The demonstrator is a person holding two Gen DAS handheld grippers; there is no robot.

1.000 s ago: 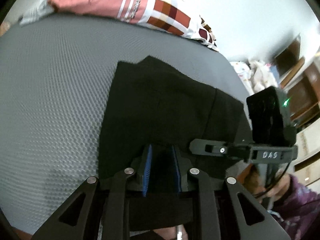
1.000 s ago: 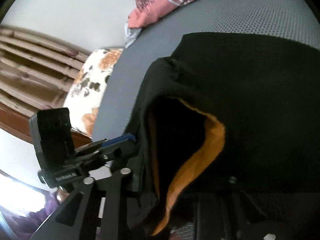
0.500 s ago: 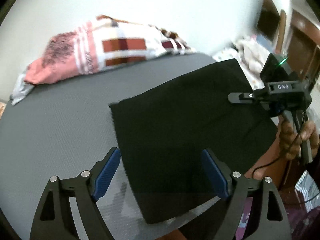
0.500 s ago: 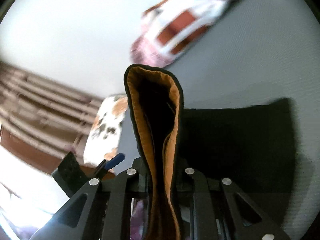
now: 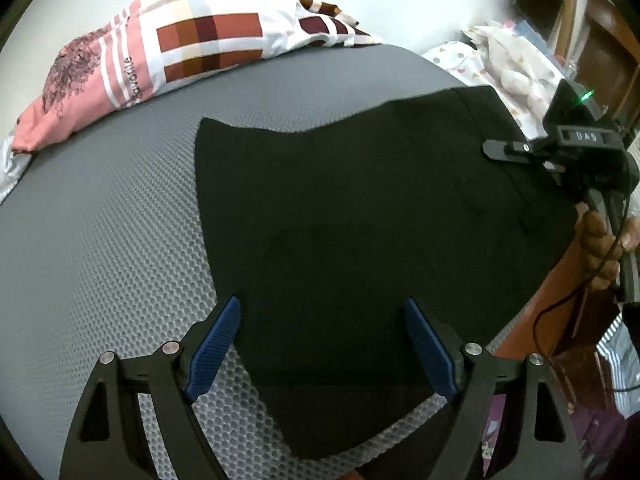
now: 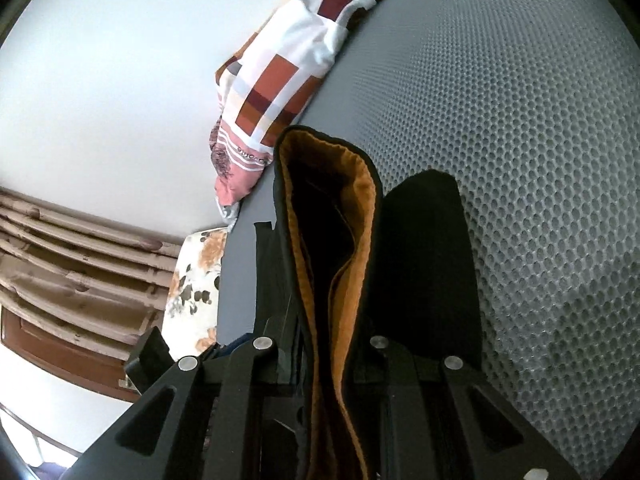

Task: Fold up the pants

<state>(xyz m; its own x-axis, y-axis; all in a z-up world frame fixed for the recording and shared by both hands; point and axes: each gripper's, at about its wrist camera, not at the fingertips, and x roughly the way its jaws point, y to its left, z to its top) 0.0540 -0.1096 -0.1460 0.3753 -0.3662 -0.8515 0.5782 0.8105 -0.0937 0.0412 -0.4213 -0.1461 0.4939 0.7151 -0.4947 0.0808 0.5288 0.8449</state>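
Observation:
Black pants (image 5: 360,220) lie spread on the grey mesh mattress (image 5: 100,220). My left gripper (image 5: 322,308) hovers over their near part, open wide, its blue pads (image 5: 216,344) touching no cloth. At the right edge a hand (image 5: 600,248) holds my right gripper (image 5: 500,148) at the far side of the pants. In the right wrist view that right gripper (image 6: 324,340) is shut on the pants' waist end, which stands up in a fold and shows its orange lining (image 6: 360,216). The cloth hides its fingertips. More of the black pants (image 6: 424,260) lies flat behind the fold.
A checked red, white and pink bedding bundle (image 5: 192,40) lies along the wall at the mattress's far edge. White patterned cloths (image 5: 500,60) are heaped past the right corner. A floral pillow (image 6: 196,292) and a wooden headboard (image 6: 80,260) stand at the bed's end.
My left gripper has let go of the pants, opened wide and drawn back from them. My right gripper has swung round with the waist end, which now stands upright in a narrow fold.

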